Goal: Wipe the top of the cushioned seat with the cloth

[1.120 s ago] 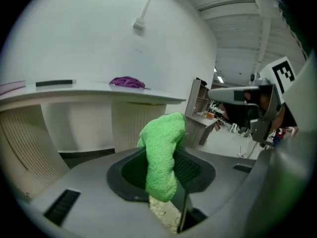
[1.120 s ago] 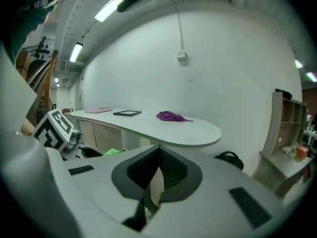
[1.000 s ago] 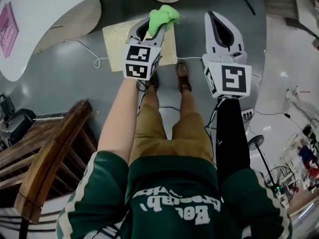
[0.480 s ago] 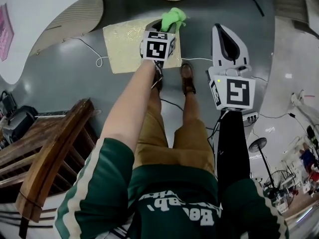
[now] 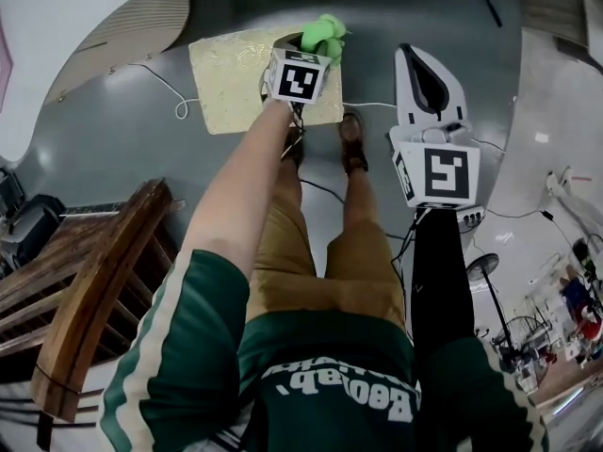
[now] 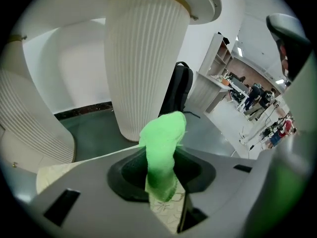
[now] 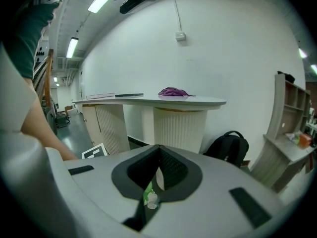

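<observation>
Grips green cloth [image 6: 161, 148] in left gripper [image 6: 161, 182], jaws clenched mid-fold. Looks soft, light, floppy; likely drags easily across cushioned seat [image 5: 226, 78]. Holds right gripper [image 7: 158, 155] closed, empty.

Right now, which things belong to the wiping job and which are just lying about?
For the job: bright green cloth, clamped in the left gripper; cream patterned cushioned seat beneath it.
Lying about: black backpack; purple bundle on the white counter; white cable on the floor; right gripper, shut and idle.
</observation>
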A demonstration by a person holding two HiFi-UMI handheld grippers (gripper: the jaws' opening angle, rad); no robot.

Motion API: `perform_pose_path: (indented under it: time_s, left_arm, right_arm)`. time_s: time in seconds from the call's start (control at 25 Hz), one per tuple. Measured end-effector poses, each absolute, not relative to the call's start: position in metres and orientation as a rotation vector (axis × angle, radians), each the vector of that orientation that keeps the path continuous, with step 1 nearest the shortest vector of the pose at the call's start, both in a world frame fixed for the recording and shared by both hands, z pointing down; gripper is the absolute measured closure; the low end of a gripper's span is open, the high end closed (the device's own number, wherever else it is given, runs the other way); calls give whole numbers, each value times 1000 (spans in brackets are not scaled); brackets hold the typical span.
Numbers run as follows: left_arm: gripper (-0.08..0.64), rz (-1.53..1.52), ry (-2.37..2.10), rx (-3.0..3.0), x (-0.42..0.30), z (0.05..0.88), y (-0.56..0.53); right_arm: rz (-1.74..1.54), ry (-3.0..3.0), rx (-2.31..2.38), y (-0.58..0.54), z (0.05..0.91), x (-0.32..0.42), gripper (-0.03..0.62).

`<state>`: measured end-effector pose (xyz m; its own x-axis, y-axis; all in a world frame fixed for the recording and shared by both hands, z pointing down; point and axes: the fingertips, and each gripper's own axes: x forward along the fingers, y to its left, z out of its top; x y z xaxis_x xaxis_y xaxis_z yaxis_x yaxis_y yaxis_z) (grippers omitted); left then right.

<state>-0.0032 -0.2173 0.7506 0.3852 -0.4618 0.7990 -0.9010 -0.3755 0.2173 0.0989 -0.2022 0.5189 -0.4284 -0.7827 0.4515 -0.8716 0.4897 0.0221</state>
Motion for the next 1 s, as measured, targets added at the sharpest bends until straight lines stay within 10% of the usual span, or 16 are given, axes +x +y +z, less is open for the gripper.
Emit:
perform_pose_path:
  time_s: [1.0]
  left_arm:
    - [413,978,-1400,1783,-266,760,-196]
  right_arm:
    - [303,-2404,1213,-231,535,-15,584]
